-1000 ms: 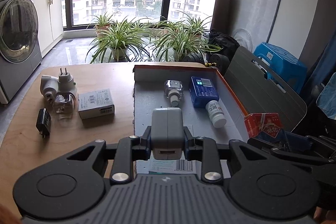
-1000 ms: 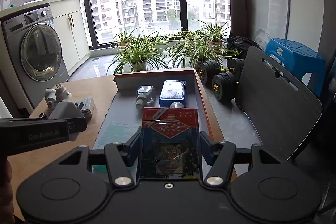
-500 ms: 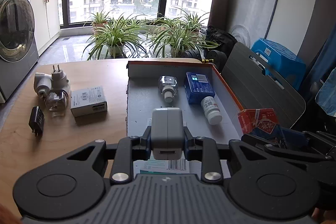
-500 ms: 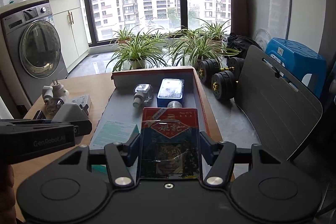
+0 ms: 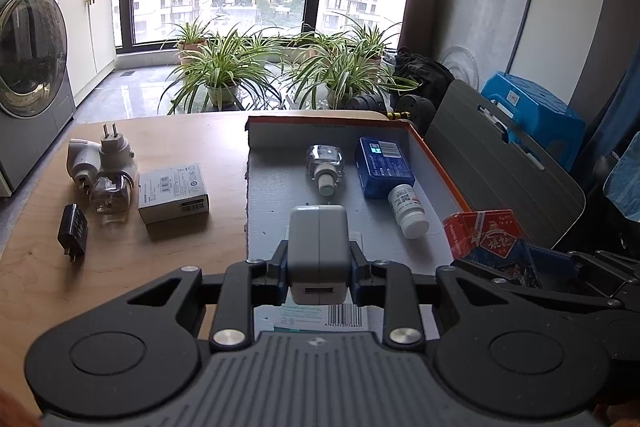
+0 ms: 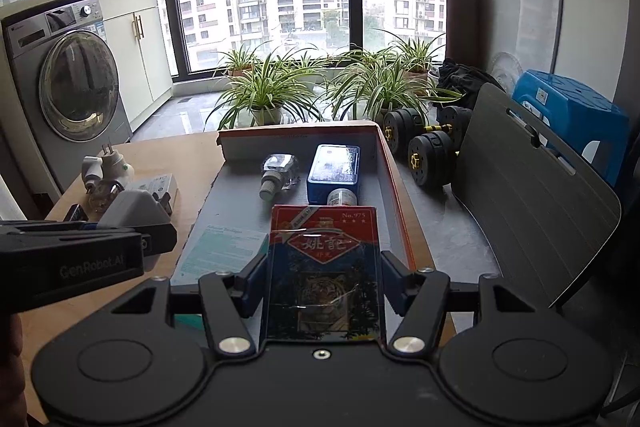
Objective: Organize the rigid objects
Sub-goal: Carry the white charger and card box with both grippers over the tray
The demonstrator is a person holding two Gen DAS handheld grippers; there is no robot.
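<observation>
Nearest the cameras, both grippers are loaded. The left gripper (image 5: 318, 263) is clamped on a white USB charger (image 5: 318, 247), held above the near edge of the open cardboard box (image 5: 328, 135). The right gripper (image 6: 322, 283) is clamped on a pack of playing cards (image 6: 324, 267) with a red top and a tiger picture, held above the box's near right corner. Neither item is set down yet.

Under the left gripper, a printed leaflet (image 5: 320, 317) lies flat on the box floor at the near edge. Further in, along the right wall, a small white pill bottle (image 5: 408, 209) lies on its side; behind it a blue box (image 5: 382, 167) sits flat, and left of that a clear glass bottle (image 5: 325, 165) lies with its white cap toward the near edge. So, by my reading, four things are already stored.

On the wooden table (image 5: 180, 135), left of the box, five things remain: a black adapter (image 5: 73, 231) near the left edge, a clear plug (image 5: 110, 193), a grey carton (image 5: 174, 193), and behind them two white plugs (image 5: 100, 157) touching each other. I judge the task about half done: two items in hand to place, then these five.
</observation>
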